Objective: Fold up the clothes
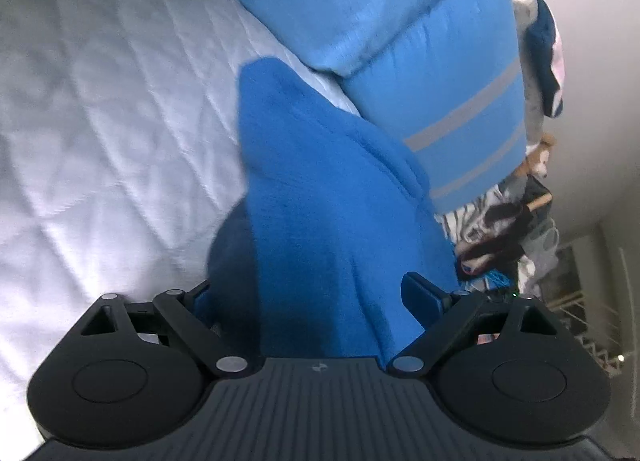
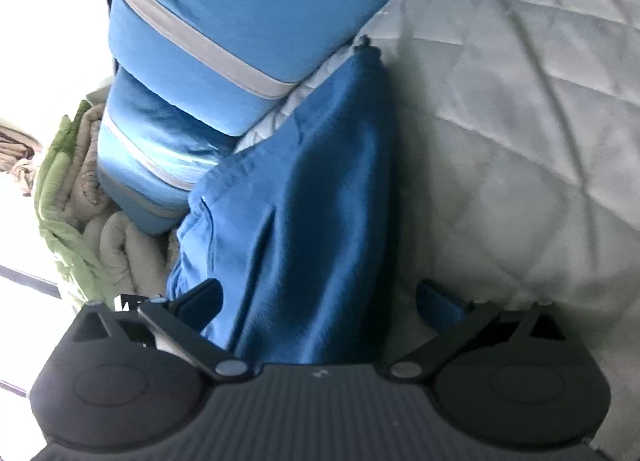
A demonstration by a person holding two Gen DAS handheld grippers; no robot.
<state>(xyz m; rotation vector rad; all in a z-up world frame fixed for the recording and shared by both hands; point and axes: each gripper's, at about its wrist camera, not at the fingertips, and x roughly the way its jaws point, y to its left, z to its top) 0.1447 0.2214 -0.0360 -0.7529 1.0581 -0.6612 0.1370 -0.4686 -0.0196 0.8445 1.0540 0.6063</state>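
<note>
Blue garment [image 1: 320, 189] drapes between spread jaws of left hand-held gripper [image 1: 308, 293].

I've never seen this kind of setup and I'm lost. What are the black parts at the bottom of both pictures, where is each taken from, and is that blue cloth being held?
The black parts are hand-held grippers, one in each of a person's hands, each with a camera looking along its two fingers. One picture is from the left gripper, the other from the right gripper. Both look at a white quilted bed cover with a blue garment on it, beside light blue, grey-striped pillows. The fingers of both stand wide apart. The garment lies between them, but nothing shows them pinching it.
</note>
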